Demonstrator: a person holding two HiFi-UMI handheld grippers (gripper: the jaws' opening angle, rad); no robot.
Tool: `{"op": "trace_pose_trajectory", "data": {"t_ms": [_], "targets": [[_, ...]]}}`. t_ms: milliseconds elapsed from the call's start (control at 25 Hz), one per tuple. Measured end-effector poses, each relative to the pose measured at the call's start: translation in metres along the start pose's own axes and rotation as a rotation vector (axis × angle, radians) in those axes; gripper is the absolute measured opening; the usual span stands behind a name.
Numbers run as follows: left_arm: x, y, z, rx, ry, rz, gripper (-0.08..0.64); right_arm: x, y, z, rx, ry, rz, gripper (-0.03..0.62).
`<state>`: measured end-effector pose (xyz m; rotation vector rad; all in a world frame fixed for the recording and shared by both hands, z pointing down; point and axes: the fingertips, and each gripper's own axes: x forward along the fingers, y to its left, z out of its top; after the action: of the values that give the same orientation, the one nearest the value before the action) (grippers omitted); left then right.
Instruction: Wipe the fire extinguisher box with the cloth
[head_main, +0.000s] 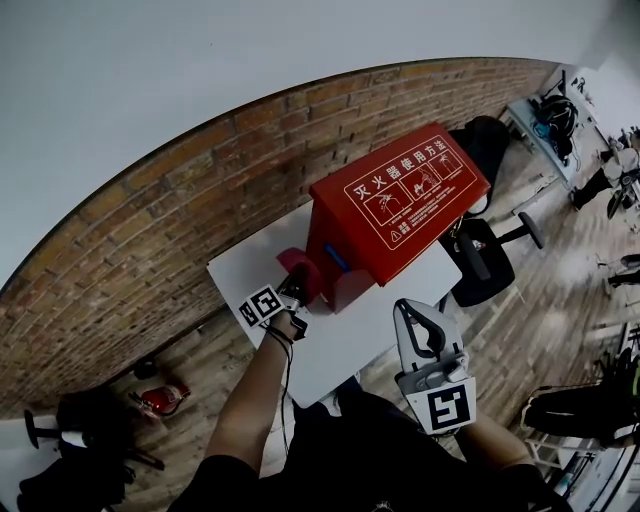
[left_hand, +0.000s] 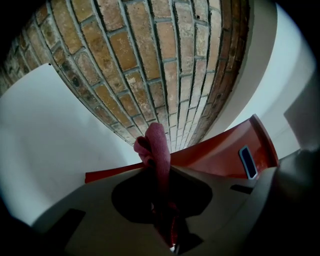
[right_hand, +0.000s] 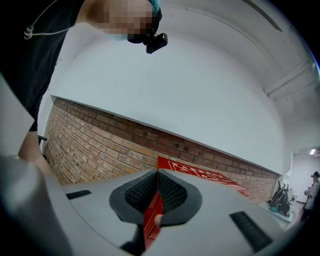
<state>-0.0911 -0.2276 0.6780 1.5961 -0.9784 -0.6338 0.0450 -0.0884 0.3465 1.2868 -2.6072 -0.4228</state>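
Left gripper (left_hand: 159, 172) clamped on pink cloth (left_hand: 157, 142), cloth poking past fingertips just beside red fire extinguisher box (head_main: 398, 205) on white table (head_main: 345, 345). Right gripper (right_hand: 157, 174) closed, empty, box beyond fingertips.

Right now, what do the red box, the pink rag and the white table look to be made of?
The fire extinguisher box is probably painted sheet metal: flat, crisp-edged red panels with a slight sheen and white printing. The cloth is soft pink fabric, matte and bunched into folds. The table has a smooth white top, likely laminate or painted board; the pictures can't settle which.
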Motion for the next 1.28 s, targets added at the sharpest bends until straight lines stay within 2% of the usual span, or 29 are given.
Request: {"op": "trace_pose_trajectory", "data": {"t_ms": [680,920,1280], "targets": [[0.007,0.039,-0.008,0.017,0.013,0.058,0.109,0.004,0.012,0.021,-0.044,-0.028,0.012,0.02],[0.006,0.058,-0.017,0.014,0.021,0.1,0.109,0.004,0.016,0.026,-0.091,-0.036,0.008,0.02],[0.009,0.091,-0.031,0.04,0.055,0.174,0.109,-0.002,0.01,0.024,-0.111,-0.025,-0.005,0.02]]}}
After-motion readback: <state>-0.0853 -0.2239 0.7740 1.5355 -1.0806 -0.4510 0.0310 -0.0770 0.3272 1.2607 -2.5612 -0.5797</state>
